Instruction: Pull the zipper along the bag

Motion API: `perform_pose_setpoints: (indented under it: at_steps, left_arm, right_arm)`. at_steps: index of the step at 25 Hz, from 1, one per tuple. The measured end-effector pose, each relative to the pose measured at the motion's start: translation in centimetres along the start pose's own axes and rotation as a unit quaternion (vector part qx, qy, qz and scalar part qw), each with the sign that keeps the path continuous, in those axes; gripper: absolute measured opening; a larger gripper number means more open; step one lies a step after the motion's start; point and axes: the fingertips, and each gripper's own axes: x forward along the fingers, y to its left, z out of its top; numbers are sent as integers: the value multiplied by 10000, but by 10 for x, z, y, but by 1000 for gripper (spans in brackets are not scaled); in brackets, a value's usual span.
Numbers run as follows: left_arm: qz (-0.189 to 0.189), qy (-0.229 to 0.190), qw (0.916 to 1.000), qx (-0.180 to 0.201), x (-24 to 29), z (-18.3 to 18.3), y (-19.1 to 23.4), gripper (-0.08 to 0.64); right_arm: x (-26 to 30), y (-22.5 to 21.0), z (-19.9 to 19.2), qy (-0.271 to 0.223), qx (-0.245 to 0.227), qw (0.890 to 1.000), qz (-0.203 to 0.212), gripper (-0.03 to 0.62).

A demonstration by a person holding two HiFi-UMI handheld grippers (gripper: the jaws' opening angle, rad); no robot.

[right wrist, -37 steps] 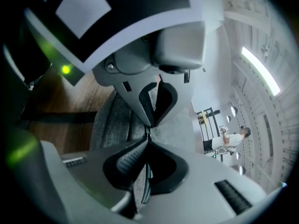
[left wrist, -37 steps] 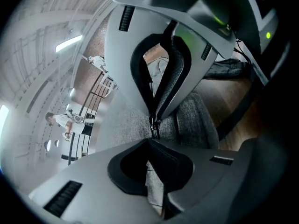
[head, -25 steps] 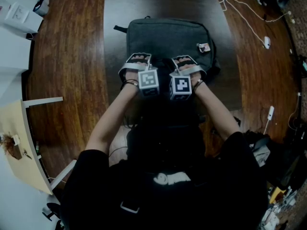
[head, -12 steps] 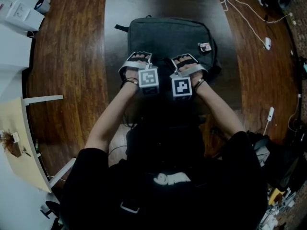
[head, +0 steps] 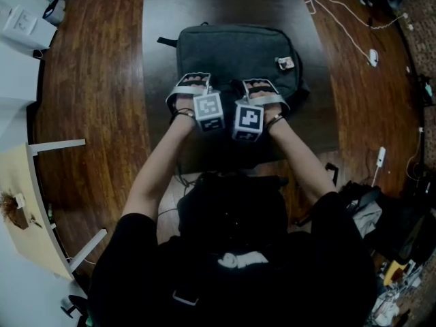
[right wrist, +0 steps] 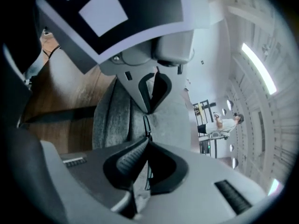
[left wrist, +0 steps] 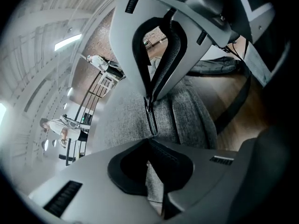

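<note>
The grey bag point(head: 235, 50) is lying flat on the wooden surface point(head: 102, 80). At the bag's near edge the left gripper point(left wrist: 148, 146) is anchoring it, fingers point(left wrist: 124, 164) pressed shut on a fold of fabric point(left wrist: 154, 190). Just right of that, the right gripper point(right wrist: 147, 143) is nipping the zipper pull point(right wrist: 146, 124), fingers squeezed together. Thin hold, that: a sharp tug and the pull could be slipping free, or slack fabric could be jamming the slider if the left anchor gives.
</note>
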Motion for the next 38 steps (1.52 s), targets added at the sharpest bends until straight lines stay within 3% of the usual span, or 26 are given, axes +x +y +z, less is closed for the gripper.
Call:
perform_pose_setpoints:
  at_steps: [5,22,38]
  left_arm:
    - [27,83,10000,-21,2,0,1,-3]
    - [282,524,9981,-139,-1,-6,1,-3]
    - [332,631,9973,-182,-1,-12,1,-3]
  right_arm:
    - [-1,-2,-9,42,315,9995,-29,21]
    - [-1,-3,-18,-659,203,9973,-240,23]
    - [-5,-4,-43,-784,193,9965,-207,23]
